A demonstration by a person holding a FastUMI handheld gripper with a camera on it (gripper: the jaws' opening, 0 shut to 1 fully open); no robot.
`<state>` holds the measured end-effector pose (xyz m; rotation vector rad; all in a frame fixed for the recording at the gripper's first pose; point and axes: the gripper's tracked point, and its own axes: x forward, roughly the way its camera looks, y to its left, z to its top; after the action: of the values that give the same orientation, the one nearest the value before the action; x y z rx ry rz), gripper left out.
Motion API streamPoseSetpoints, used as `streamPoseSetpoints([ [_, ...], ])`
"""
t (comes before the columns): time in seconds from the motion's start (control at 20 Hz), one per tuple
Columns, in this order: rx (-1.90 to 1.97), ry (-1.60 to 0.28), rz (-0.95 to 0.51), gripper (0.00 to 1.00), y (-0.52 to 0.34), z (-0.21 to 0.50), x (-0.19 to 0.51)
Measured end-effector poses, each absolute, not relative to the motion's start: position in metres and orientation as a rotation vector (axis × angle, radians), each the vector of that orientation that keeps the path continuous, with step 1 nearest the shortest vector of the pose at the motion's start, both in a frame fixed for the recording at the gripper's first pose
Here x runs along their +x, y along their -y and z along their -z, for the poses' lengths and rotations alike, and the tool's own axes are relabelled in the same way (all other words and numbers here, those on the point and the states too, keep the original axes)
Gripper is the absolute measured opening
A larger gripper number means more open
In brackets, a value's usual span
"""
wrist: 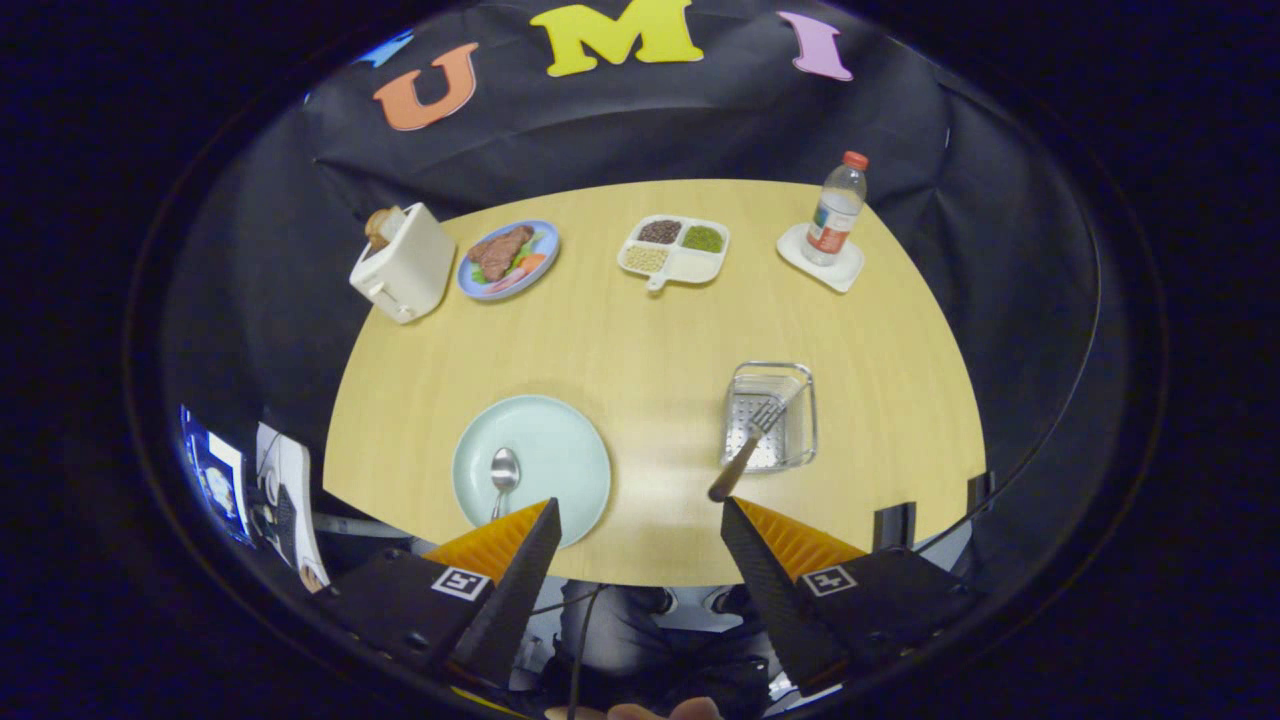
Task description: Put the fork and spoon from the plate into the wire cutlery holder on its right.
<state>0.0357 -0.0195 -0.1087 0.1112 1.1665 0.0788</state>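
Observation:
A pale green plate [560,440] lies on the wooden table just beyond my left finger, with a metal spoon [503,476] on it, handle toward me. To its right stands the wire cutlery holder [800,420]. The fork [748,445] leans in it, tines down inside and dark handle sticking out over the near rim toward my right finger. My gripper [640,520] hovers high above the table's near edge, open, with nothing between its fingers.
At the table's far side stand a white toaster [405,265] with bread, a blue plate of food [508,258], a divided white dish [673,250] of beans, and a bottle [835,210] on a white coaster. A person's legs show below the near edge.

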Motion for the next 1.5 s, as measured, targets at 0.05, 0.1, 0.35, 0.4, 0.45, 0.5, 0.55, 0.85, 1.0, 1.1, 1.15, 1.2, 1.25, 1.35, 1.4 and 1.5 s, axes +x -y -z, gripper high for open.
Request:
streamPoseSetpoints([
  [0.05,0.093,-1.182,-0.12,0.97,0.0,0.117,0.025],
  [0.1,0.079,-1.191,-0.144,0.97,-0.013,0.122,0.019],
  [0.35,0.046,-1.239,-0.189,0.97,-0.069,0.161,0.002],
  [0.4,0.039,-1.255,-0.197,0.97,-0.081,0.171,0.0],
  [0.45,0.037,-1.267,-0.199,0.97,-0.089,0.178,0.001],
  [0.5,0.041,-1.28,-0.2,0.97,-0.098,0.185,0.001],
  [0.55,0.04,-1.293,-0.202,0.97,-0.108,0.192,0.001],
  [0.85,0.013,-1.335,-0.166,0.94,-0.13,0.238,0.007],
  [1.0,0.025,-1.374,-0.143,0.93,-0.136,0.265,0.007],
  [1.1,0.047,-1.373,-0.122,0.84,-0.137,0.269,0.013],
  [1.15,0.046,-1.372,-0.111,0.79,-0.136,0.27,0.016],
  [1.2,0.046,-1.374,-0.106,0.72,-0.137,0.27,0.016],
  [1.25,0.043,-1.38,-0.105,0.65,-0.137,0.271,0.015],
  [1.35,0.025,-1.391,-0.111,0.51,-0.138,0.272,0.012],
  [1.4,0.017,-1.395,-0.11,0.45,-0.137,0.274,0.011],
  [1.5,0.028,-1.402,-0.1,0.34,-0.139,0.284,0.008],
])
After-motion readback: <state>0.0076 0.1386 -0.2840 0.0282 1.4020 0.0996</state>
